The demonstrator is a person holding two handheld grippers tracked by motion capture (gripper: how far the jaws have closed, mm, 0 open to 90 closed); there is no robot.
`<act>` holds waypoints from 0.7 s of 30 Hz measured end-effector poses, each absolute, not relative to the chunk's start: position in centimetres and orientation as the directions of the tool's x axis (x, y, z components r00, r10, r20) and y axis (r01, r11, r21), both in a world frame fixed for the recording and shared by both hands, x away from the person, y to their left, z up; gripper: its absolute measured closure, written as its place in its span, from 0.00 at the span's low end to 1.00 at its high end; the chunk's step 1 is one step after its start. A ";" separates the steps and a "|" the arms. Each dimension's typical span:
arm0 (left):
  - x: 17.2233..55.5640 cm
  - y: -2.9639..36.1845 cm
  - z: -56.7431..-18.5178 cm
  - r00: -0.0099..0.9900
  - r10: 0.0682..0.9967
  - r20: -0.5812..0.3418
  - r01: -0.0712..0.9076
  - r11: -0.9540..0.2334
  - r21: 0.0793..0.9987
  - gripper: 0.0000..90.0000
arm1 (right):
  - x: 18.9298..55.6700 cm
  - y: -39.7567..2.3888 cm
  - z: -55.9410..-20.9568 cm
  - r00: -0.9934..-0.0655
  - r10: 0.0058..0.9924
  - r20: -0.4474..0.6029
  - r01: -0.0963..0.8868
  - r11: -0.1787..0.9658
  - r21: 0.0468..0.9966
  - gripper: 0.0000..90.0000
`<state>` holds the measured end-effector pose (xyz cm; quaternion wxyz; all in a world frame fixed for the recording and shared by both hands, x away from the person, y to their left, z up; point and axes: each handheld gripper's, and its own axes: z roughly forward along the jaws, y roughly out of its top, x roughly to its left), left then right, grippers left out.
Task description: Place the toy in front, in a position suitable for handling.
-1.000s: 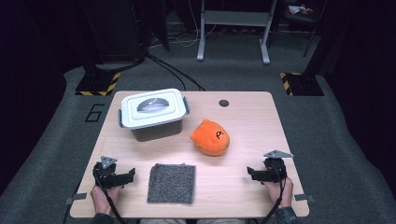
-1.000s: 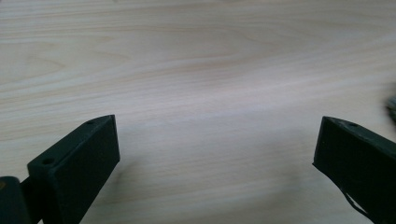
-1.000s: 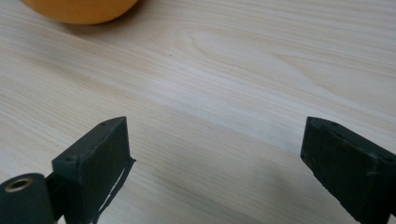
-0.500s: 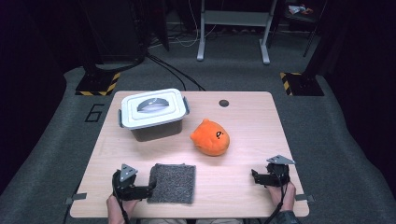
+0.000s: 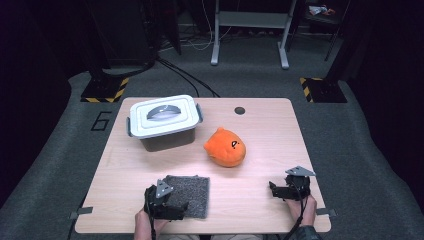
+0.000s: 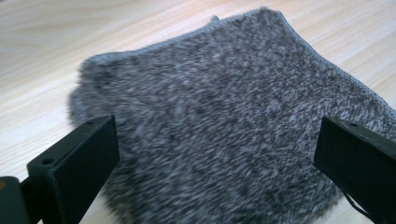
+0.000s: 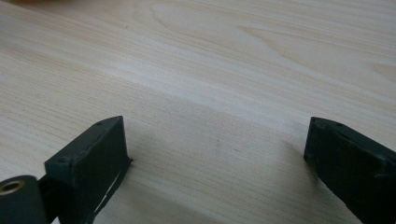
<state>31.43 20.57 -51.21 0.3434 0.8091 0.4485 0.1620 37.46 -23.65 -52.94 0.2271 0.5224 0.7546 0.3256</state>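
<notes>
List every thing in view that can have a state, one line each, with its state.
Left claw: open, jaws astride the grey cloth's near edge.
Right claw: open, over bare table, holding nothing.
Grey cloth: lying flat, not gripped.
Storage box: lid on.
Orange plush toy: resting on the table, untouched.

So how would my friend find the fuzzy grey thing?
Look at the wooden table, along the edge nearest the person. The grey cloth lies flat there, under the open left gripper. It is the only flat, fuzzy square; the box and orange toy stand taller.
</notes>
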 end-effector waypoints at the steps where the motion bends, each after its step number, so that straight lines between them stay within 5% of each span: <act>1: 31.6 20.4 -51.3 0.554 0.832 -0.032 0.613 -0.382 0.691 0.00 | 37.4 -23.6 -52.9 -0.353 0.936 -0.003 0.639 0.243 0.730 0.06; 11: 32.4 19.4 -52.0 0.513 0.858 -0.011 0.641 -0.375 0.669 0.09 | 37.3 -23.6 -52.9 -0.358 0.934 -0.013 0.632 0.253 0.732 0.07; 16: 32.2 19.7 -51.8 0.513 0.858 0.006 0.629 -0.380 0.679 0.26 | 37.4 -23.6 -52.9 -0.359 0.933 -0.013 0.632 0.253 0.733 0.07; 21: 32.0 20.0 -51.7 0.508 0.861 -0.007 0.620 -0.361 0.697 0.58 | 37.4 -23.6 -52.9 -0.357 0.934 -0.001 0.637 0.245 0.731 0.07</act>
